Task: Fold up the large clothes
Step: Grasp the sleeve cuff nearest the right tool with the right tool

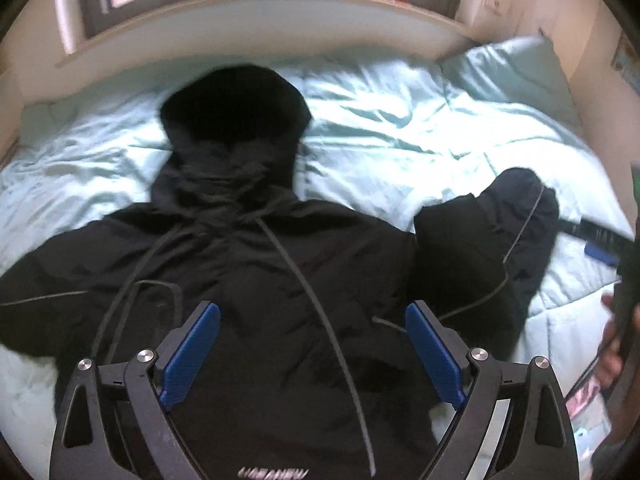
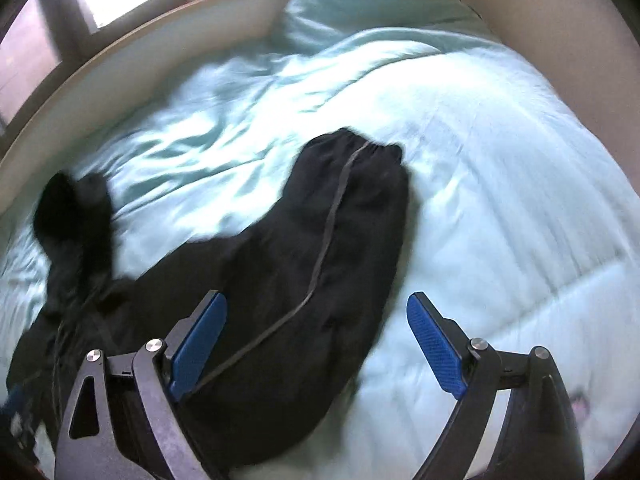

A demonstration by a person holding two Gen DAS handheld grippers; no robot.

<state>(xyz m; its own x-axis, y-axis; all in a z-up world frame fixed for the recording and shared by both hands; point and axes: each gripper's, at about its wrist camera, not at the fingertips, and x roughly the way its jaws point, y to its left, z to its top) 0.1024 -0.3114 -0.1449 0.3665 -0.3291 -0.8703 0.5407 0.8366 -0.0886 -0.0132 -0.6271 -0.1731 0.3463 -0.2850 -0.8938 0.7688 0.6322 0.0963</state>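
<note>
A big black hooded jacket lies spread on a pale teal bed, hood toward the window. Grey piping runs over its back and down the sleeves. My left gripper hangs open above the middle of the jacket's back, nothing between its blue pads. The jacket's right sleeve stretches out over the bedding, elastic cuff farthest away. My right gripper stands open over that sleeve, its left pad above the black cloth, its right pad above bare bedding. The right gripper also shows at the left wrist view's right edge.
The teal duvet covers the whole bed. A pillow leans in the far right corner. A pale headboard ledge runs under the window, and a wall closes the right side. A hand shows at the right edge.
</note>
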